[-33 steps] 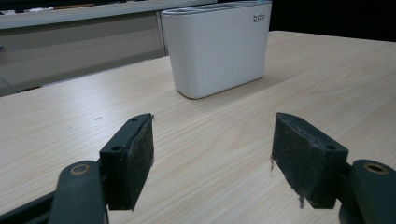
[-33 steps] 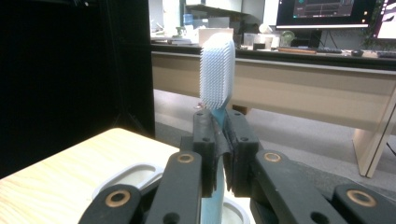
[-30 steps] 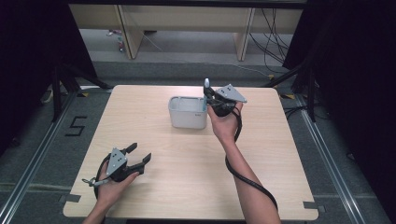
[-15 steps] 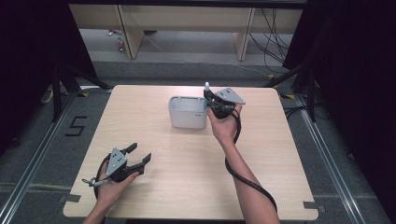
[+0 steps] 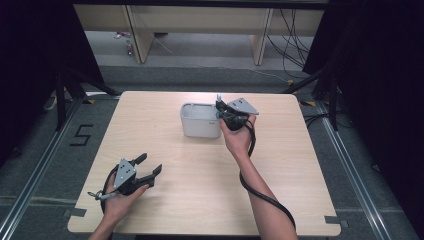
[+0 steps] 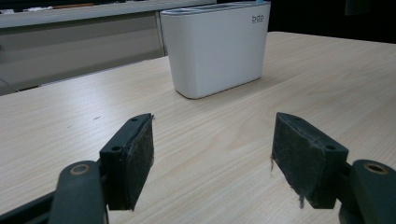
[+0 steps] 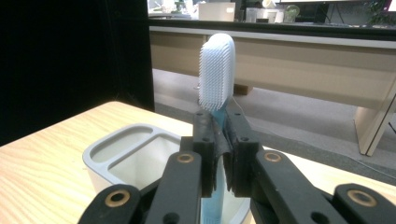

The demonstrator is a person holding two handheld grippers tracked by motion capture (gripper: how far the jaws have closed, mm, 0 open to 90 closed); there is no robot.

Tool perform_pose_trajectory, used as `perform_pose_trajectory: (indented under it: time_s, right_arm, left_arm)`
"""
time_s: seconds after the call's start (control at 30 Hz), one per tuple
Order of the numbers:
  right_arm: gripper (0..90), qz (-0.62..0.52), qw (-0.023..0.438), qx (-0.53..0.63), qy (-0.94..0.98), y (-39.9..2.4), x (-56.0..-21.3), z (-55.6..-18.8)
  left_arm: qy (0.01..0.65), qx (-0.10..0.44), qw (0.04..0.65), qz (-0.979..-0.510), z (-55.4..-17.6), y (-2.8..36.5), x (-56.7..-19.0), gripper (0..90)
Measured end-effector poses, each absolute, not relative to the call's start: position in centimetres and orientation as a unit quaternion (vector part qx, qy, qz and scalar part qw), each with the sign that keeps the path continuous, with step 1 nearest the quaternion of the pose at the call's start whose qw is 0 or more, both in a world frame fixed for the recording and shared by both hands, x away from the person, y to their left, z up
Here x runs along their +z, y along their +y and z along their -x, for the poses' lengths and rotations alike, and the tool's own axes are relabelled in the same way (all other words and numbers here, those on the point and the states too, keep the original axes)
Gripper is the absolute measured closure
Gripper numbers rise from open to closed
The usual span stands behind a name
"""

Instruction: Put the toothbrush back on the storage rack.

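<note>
- I have the right gripper [image 5: 218, 106] at the far middle of the table [image 5: 300, 165], over the right end of the white holder [image 5: 200, 120], roughly twelve o'clock from the table centre
- Its jaws are clamped tight on a blue toothbrush [image 7: 215, 70]; in the right gripper view the pads [image 7: 205, 140] pinch the neck just below the head
- The toothbrush stands upright, white bristles on the head above the jaws, blue handle running down between them toward the holder opening
- The holder shows two compartments [image 7: 122, 144] in the right gripper view; I cannot tell which one the handle hangs over
- My left gripper [image 5: 149, 166] rests with the hand on the table near the front edge, about seven o'clock from the centre and well apart from the holder
- Its jaws stand wide open with nothing between them; in the left gripper view the pads [image 6: 140, 154] frame bare wood
- From the left gripper the white holder [image 6: 215, 46] sits at about twelve o'clock, standing flat on the table
</note>
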State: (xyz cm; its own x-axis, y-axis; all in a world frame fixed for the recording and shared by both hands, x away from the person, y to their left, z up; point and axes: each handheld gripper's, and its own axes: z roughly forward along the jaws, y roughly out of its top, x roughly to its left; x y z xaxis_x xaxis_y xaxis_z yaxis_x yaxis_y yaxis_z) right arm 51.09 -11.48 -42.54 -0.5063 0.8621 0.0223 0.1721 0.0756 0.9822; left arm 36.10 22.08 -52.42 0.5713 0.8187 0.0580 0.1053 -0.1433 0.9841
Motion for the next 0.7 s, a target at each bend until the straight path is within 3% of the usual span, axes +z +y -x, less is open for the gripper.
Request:
perform_pose_trajectory:
  time_s: [0.7]
  right_arm:
    - [83.9, -0.395, 0.295, 0.543, 0.679, -11.3, -44.6, -51.4]
  left_arm:
    - [0.336, 0.317, 0.562, -0.686, -36.1, 22.1, -52.4, 28.9]
